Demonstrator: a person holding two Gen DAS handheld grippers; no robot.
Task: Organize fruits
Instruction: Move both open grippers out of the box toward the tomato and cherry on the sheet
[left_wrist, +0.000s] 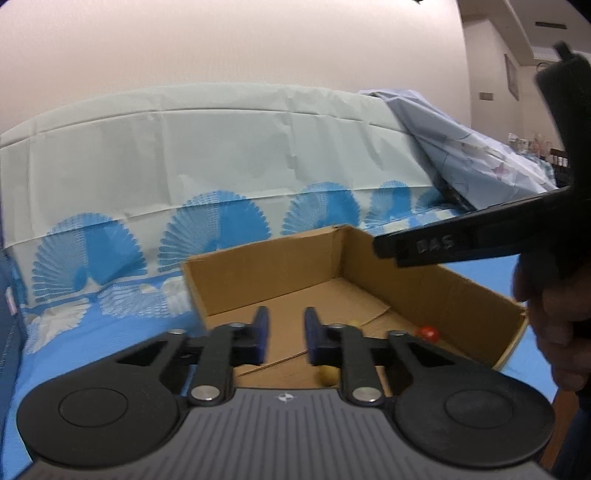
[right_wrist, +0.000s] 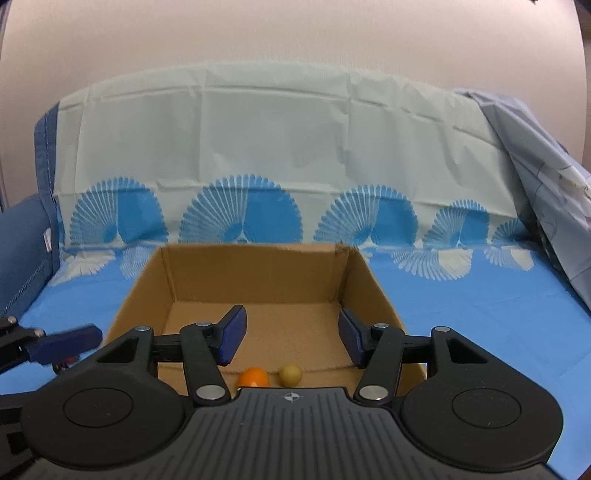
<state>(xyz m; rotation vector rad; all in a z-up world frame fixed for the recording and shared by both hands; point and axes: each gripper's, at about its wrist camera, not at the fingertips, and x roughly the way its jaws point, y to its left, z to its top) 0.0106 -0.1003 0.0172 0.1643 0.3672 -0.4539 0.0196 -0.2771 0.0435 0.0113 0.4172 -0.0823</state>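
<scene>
An open cardboard box (right_wrist: 373, 280) stands on the blue cloth; it also shows in the left wrist view (left_wrist: 436, 291). In the right wrist view an orange fruit (right_wrist: 253, 377) and a yellow-green fruit (right_wrist: 290, 374) lie on its floor near the front. My right gripper (right_wrist: 291, 332) is open and empty above them. In the left wrist view a red fruit (left_wrist: 428, 333), a tan fruit (left_wrist: 328, 374) and a partly hidden yellow one (left_wrist: 354, 322) lie in the box. My left gripper (left_wrist: 285, 332) hovers over the box's left side, jaws a little apart, holding nothing.
A white and blue fan-patterned cloth (right_wrist: 258, 155) covers the backrest behind the box. A pale blue sheet (right_wrist: 546, 177) hangs at the right. A blue cushion (right_wrist: 22, 251) lies at the left. The right gripper's body and the hand (left_wrist: 554, 325) cross the left view's right side.
</scene>
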